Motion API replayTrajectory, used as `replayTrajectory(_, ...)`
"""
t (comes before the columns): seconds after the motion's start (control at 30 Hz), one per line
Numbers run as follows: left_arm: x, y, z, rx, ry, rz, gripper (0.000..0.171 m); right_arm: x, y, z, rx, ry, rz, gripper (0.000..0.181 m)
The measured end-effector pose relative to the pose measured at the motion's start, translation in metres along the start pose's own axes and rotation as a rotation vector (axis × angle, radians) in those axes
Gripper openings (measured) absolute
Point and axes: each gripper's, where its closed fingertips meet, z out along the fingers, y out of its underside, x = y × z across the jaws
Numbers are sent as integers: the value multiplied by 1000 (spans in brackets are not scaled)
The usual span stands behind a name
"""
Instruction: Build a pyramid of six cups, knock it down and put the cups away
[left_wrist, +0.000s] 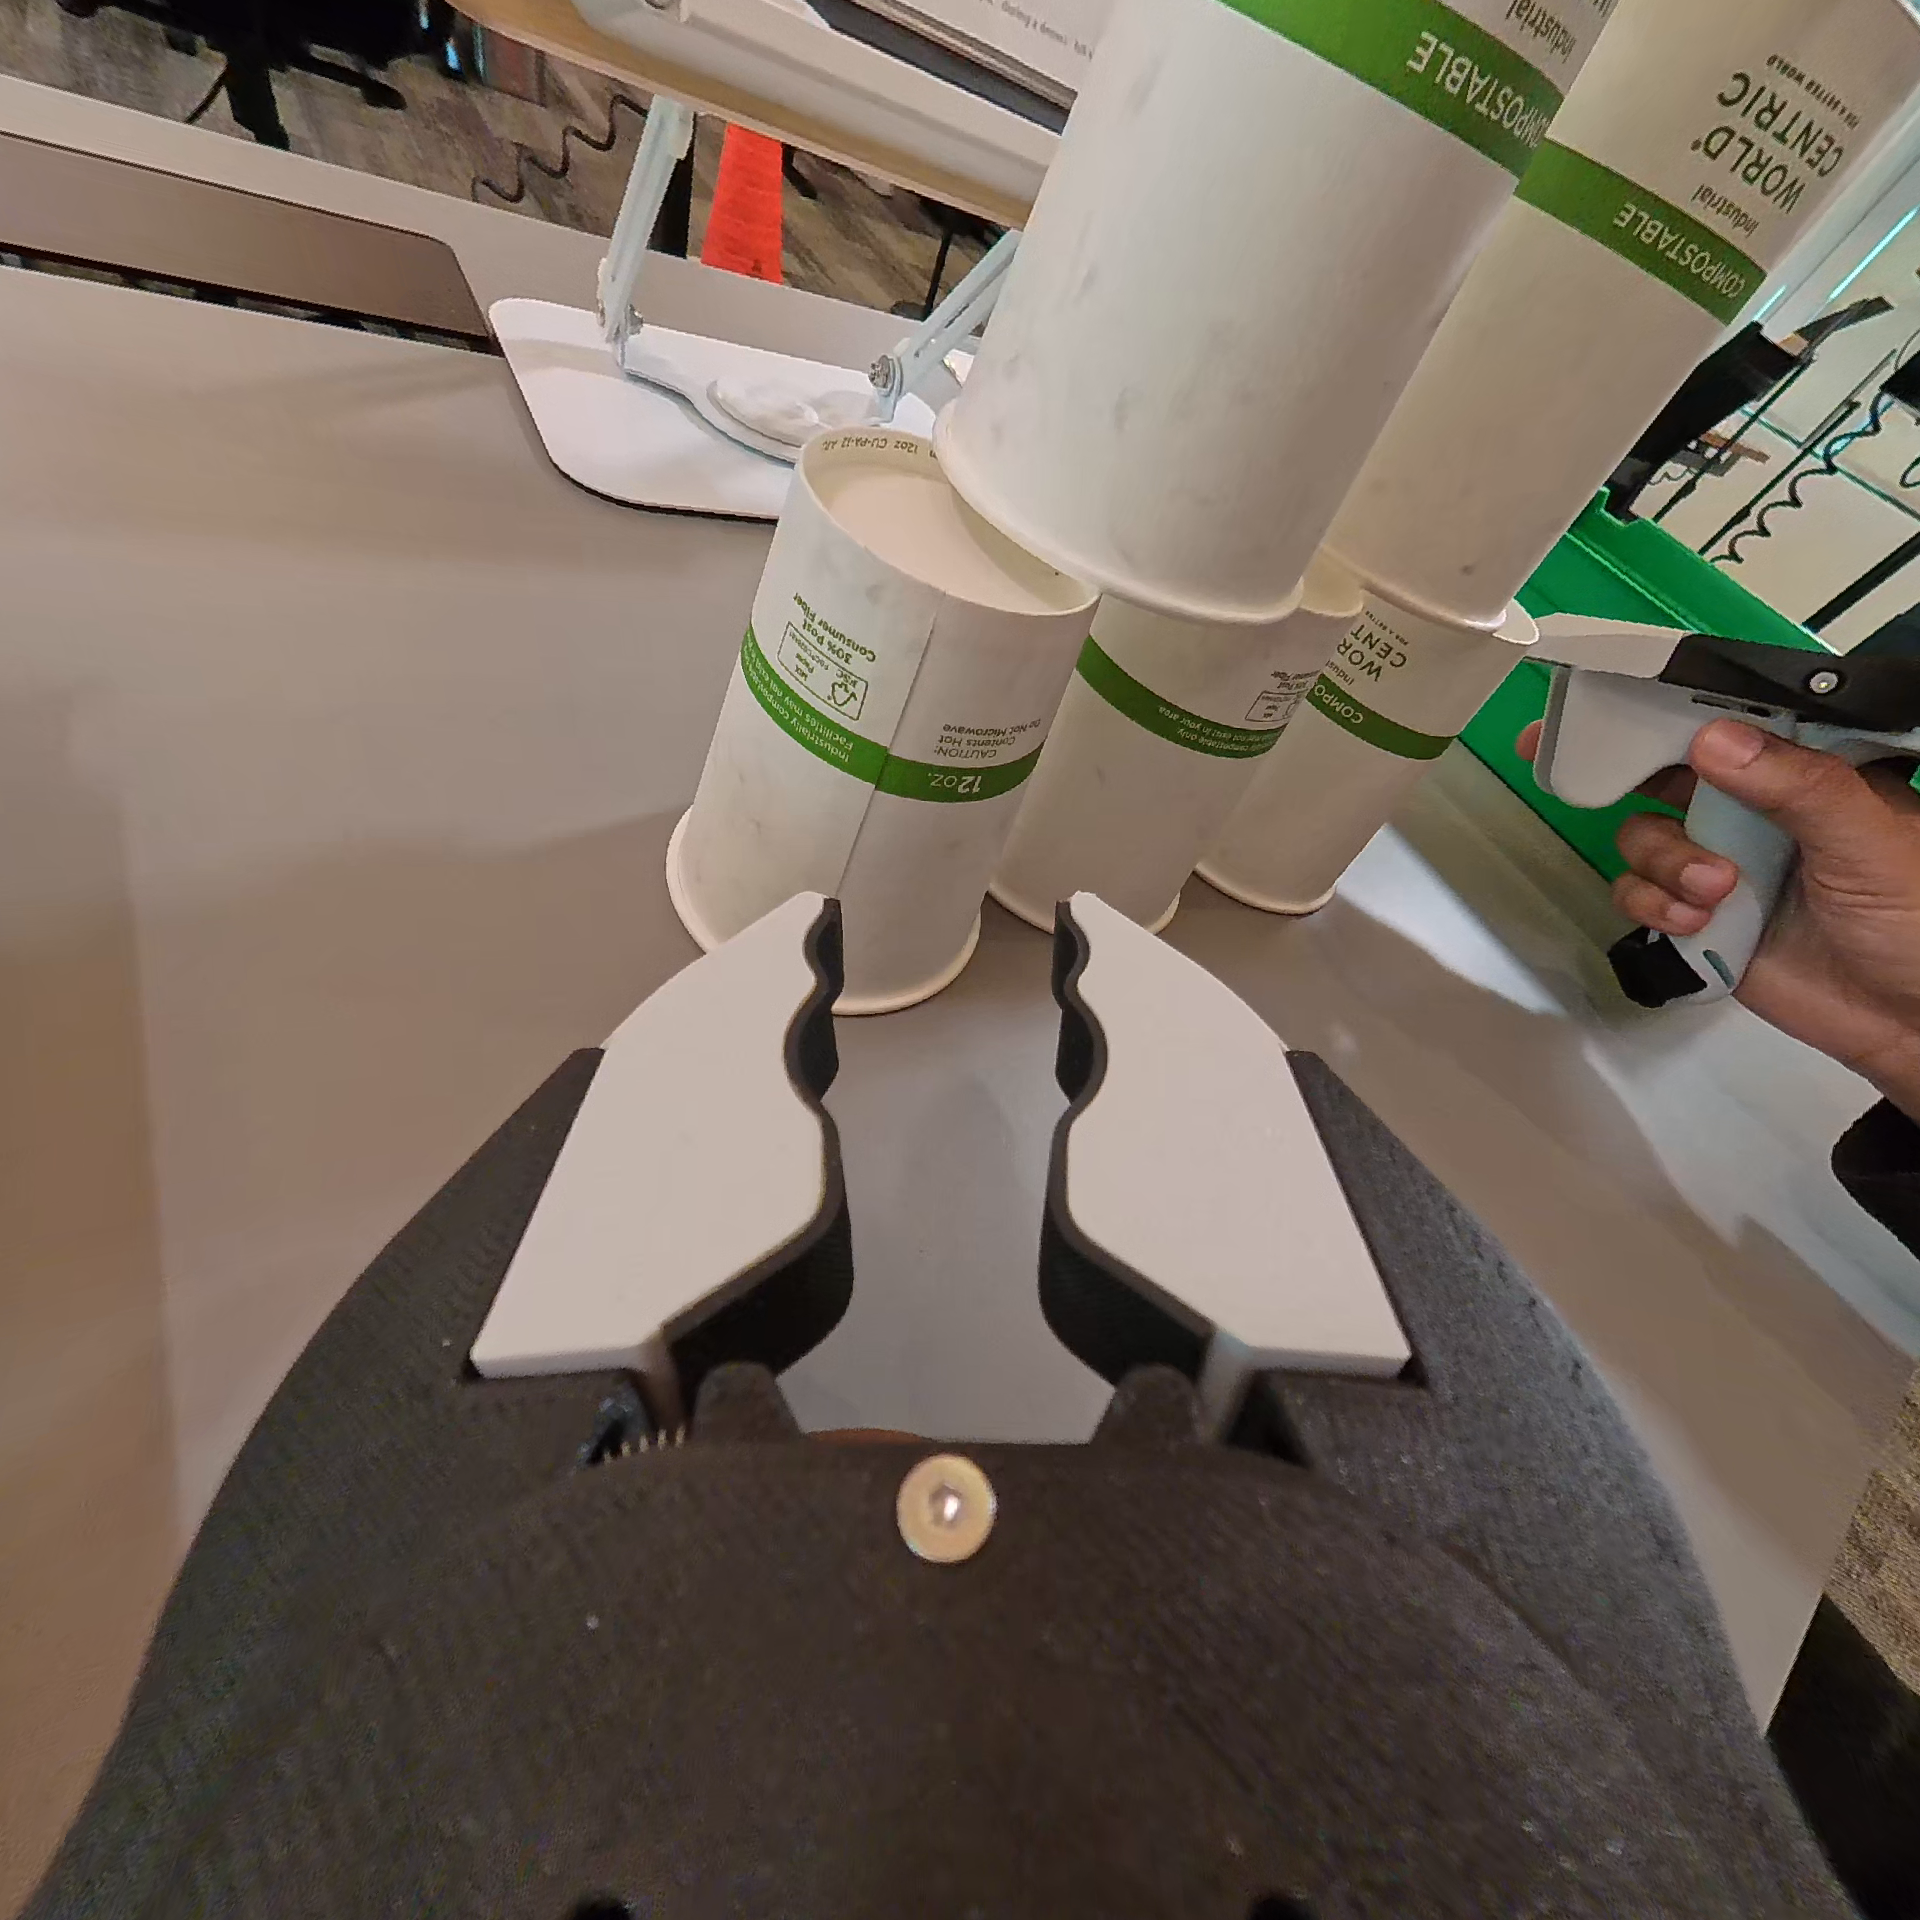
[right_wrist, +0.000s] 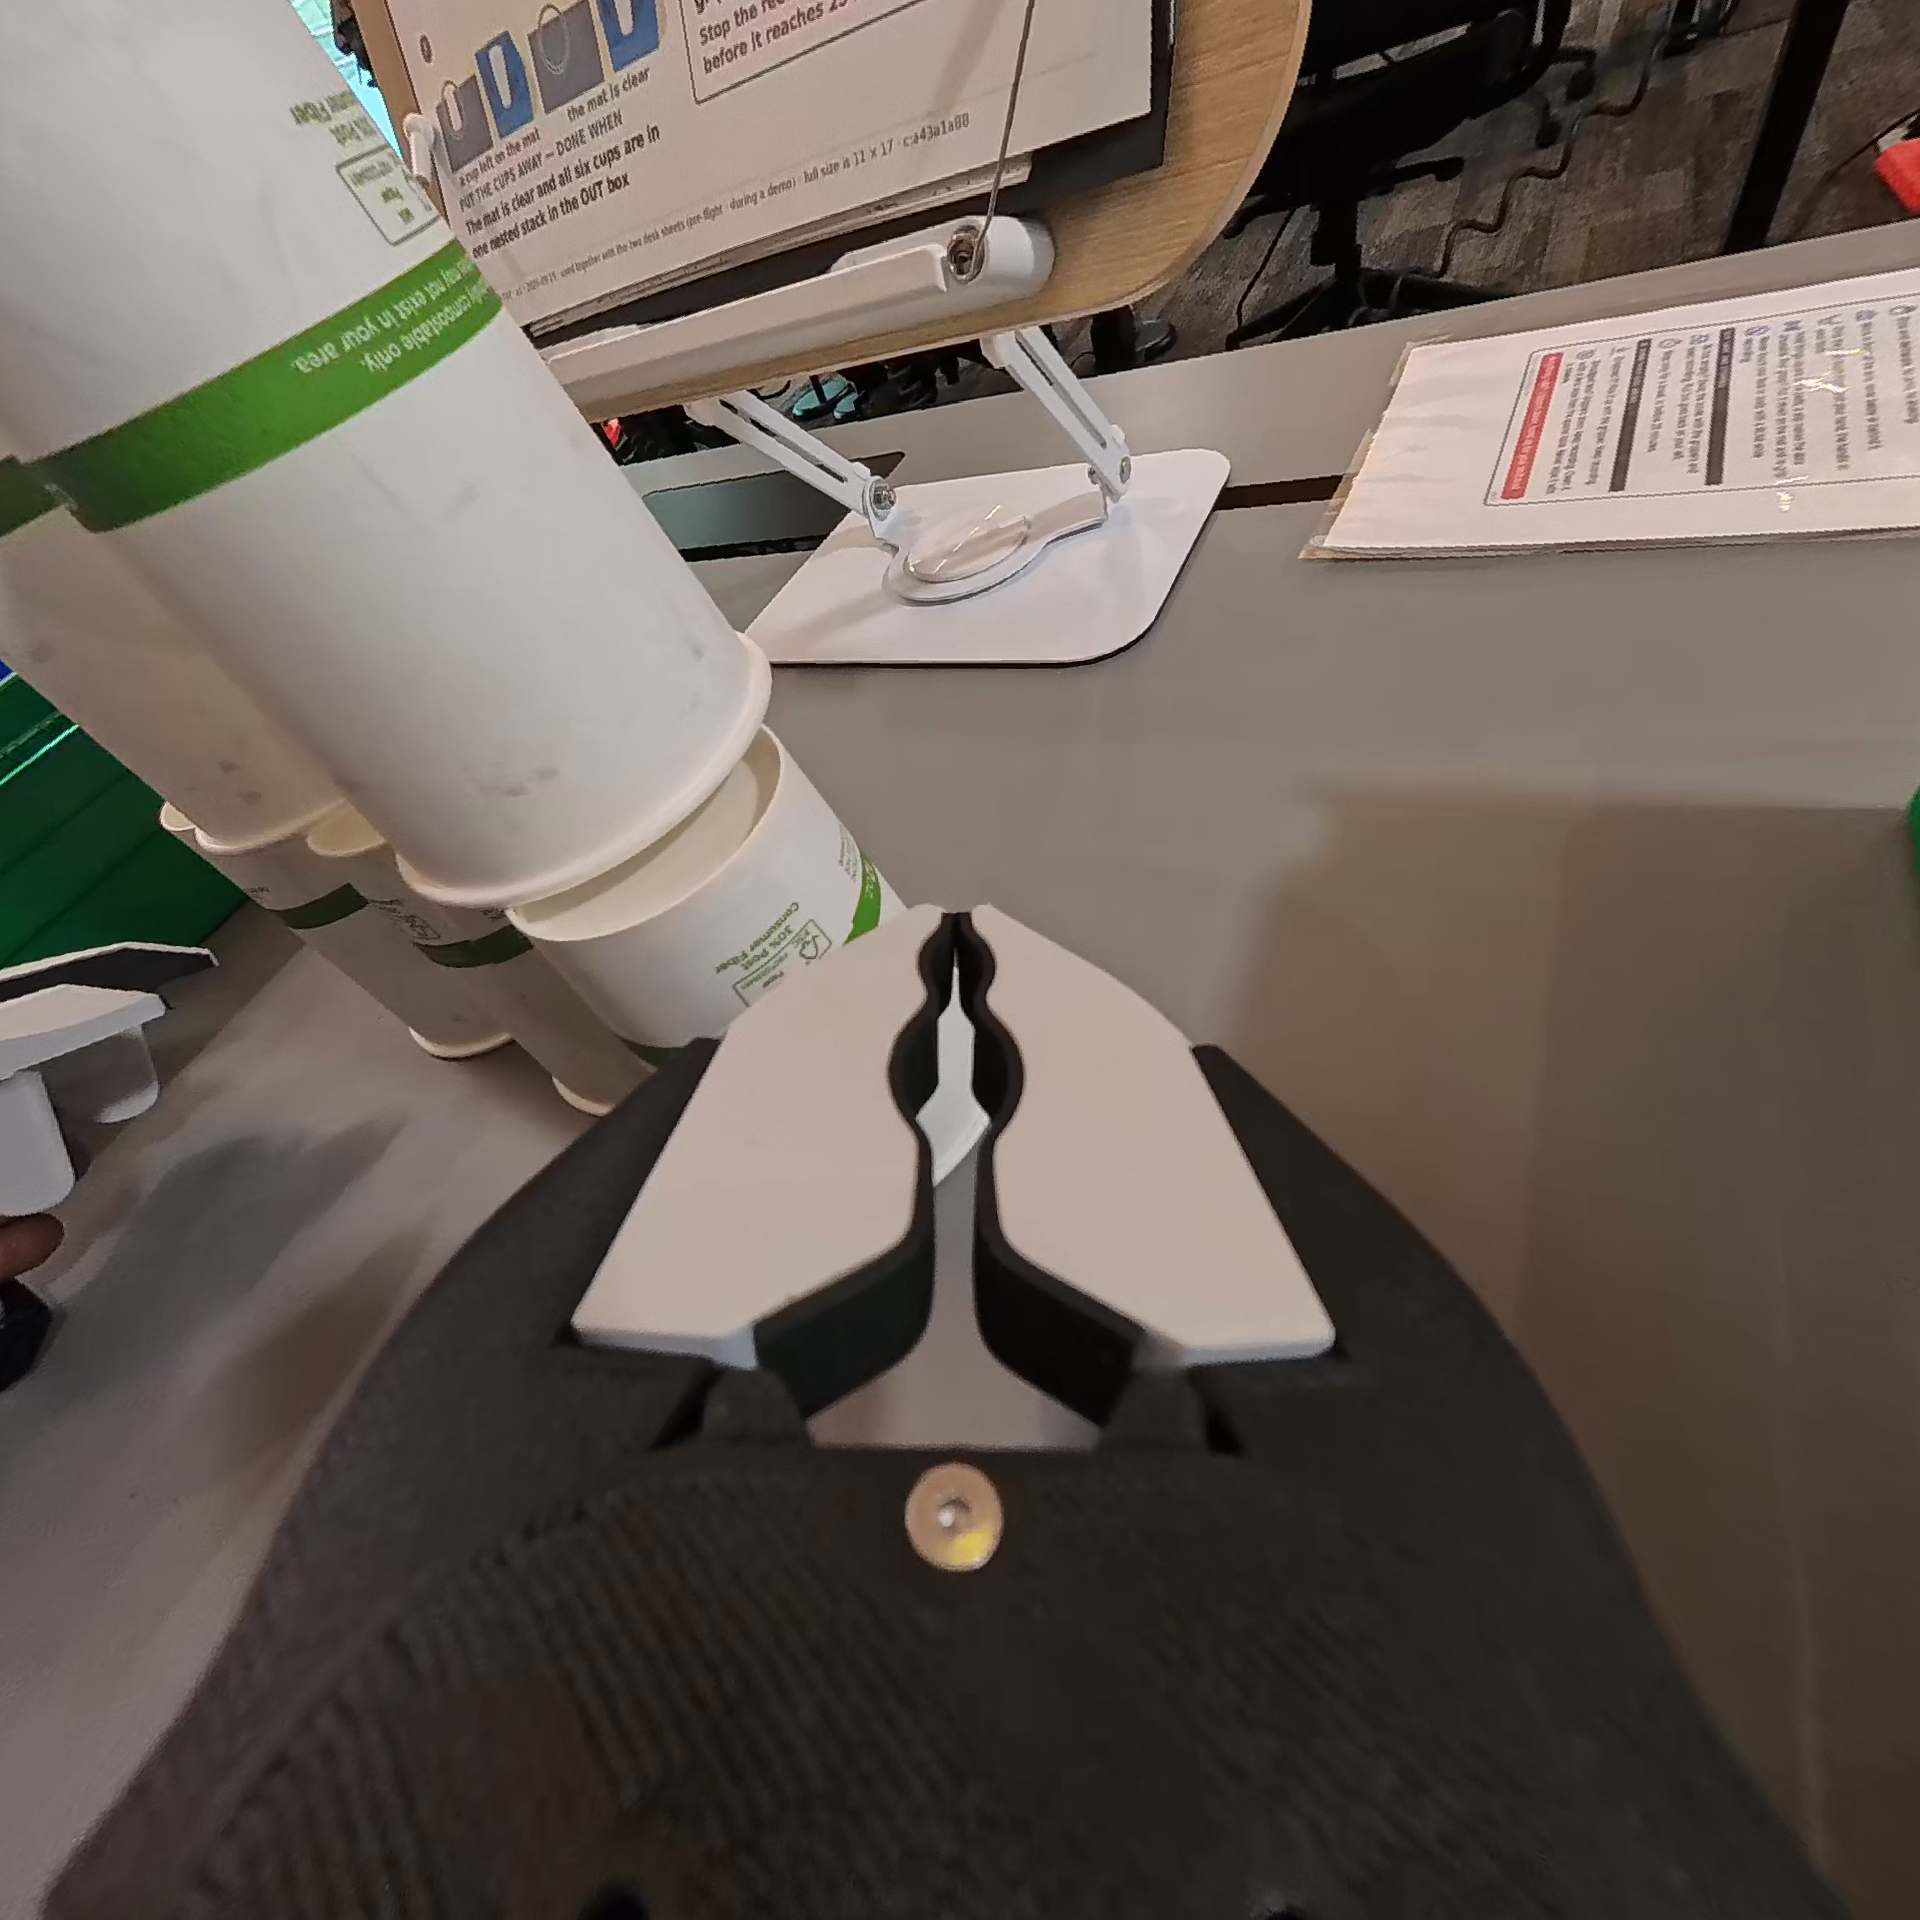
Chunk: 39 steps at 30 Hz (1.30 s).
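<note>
**Desk:** So, what do you have, from the left?

**Operator:** On my left wrist view, the grey table (left_wrist: 312, 727) runs out bare on the left, with the white base of a tilted board stand (left_wrist: 623, 416) at the back and an orange cone (left_wrist: 743, 197) on the floor behind it. My left gripper (left_wrist: 945, 914) is spread wide and grips nothing. Its tips sit just in front of the nearest cup (left_wrist: 831, 727).

**Desk:** And the cups?

**Operator:** White paper cups with green bands, all upside down. Three stand in a row on the table: the nearest cup, a middle cup (left_wrist: 1122, 779) and a far cup (left_wrist: 1340, 790). Two upper cups (left_wrist: 1195, 312) rest across their bases. A green bin (left_wrist: 1662, 582) is behind them.

**Desk:** Right side?

**Operator:** A hand (left_wrist: 1818, 883) holds my right gripper (right_wrist: 958, 925). Its fingers are pressed almost together with nothing between them, tips right at the side of the bottom cup closest to it. I cannot tell if they touch it. Further right lies a laminated sheet (right_wrist: 1662, 416).
</note>
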Motion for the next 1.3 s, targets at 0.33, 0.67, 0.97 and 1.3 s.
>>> replayTrajectory(0.33,0,0,0,1,-1,0,39,8,-1,5,0,22,-19,0)
replayTrajectory(0.67,1,-1,-2,5,-10,16,39,25,0,33,-44,30,-125,0)
replayTrajectory(0.97,-2,-2,-2,9,-19,12,39,43,7,26,-109,174,-159,0)
replayTrajectory(1.3,-7,-8,-6,36,-27,-17,39,38,26,37,-179,274,-223,0)
